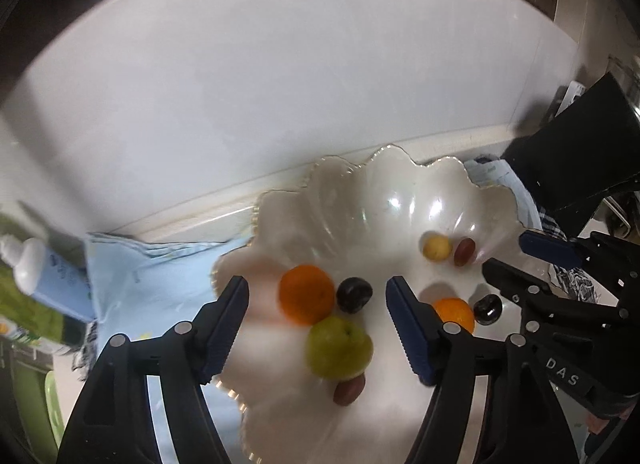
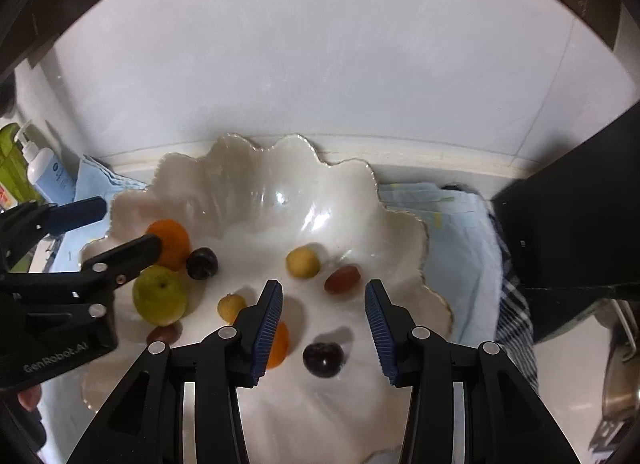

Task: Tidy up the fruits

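Observation:
A white scalloped bowl [image 2: 340,184] [image 1: 360,192] holds several fruits. On its left lie an orange [image 2: 170,242] [image 1: 306,294], a green apple [image 2: 160,300] [image 1: 340,346], a dark plum [image 2: 202,263] [image 1: 354,294] and a red date [image 2: 162,334] [image 1: 349,390]. Toward its middle lie two small yellow fruits [image 2: 303,261] [image 2: 231,307], a red date [image 2: 341,279], a second orange [image 2: 278,346] and a second dark plum [image 2: 323,359]. My left gripper [image 1: 318,324] [image 2: 120,228] is open and empty over the left group. My right gripper [image 2: 324,328] [image 1: 516,260] is open and empty over the second plum.
A light blue cloth [image 2: 452,224] [image 1: 132,284] lies under the bowl, with a checked cloth [image 2: 514,304] at its right. A lotion bottle [image 2: 44,172] [image 1: 48,276] and a green bottle [image 2: 12,168] stand at left. A black box [image 2: 576,204] stands at right. A white tiled wall [image 2: 320,44] is behind.

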`<state>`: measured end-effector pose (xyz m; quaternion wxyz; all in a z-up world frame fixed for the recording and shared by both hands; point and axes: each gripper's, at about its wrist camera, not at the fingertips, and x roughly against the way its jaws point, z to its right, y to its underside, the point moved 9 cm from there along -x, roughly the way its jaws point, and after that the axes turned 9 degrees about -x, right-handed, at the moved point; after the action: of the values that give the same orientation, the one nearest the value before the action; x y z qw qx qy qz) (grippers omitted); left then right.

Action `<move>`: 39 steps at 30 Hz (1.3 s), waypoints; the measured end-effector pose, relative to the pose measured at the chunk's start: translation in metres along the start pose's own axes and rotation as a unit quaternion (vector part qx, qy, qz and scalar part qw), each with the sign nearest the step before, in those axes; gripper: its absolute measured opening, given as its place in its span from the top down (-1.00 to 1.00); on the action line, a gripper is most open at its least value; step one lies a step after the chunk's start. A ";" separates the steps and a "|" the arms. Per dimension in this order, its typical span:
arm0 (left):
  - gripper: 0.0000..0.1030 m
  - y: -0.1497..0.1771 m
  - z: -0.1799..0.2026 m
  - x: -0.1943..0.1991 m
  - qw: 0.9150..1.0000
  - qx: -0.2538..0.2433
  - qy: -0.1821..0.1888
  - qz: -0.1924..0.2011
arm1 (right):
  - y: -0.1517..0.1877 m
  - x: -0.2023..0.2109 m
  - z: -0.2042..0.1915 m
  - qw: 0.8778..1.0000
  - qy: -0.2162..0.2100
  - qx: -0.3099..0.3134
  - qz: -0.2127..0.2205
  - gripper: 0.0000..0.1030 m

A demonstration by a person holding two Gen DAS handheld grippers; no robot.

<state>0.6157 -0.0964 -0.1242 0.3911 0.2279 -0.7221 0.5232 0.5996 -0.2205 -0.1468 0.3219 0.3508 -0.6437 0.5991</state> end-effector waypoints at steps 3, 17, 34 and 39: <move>-0.51 0.007 -0.005 0.020 1.000 0.002 -0.024 0.017 | 0.003 0.018 -0.002 1.000 -0.002 -0.004 0.021 -0.05; -0.81 0.052 -0.016 0.106 0.990 -0.004 -0.089 0.110 | 0.052 0.102 -0.025 0.994 -0.012 -0.027 0.108 -0.21; -0.94 0.125 -0.012 0.191 0.979 -0.045 -0.050 0.195 | 0.135 0.211 -0.050 0.970 0.054 -0.068 0.227 -0.45; -0.98 0.142 -0.011 0.212 0.977 -0.040 -0.044 0.205 | 0.155 0.237 -0.056 0.964 0.079 -0.061 0.247 -0.51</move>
<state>0.3891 -0.0195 -0.0340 0.2521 0.0824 -0.7904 0.5523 0.3396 -0.1748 -0.0293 0.2347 0.1124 -0.7183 0.6452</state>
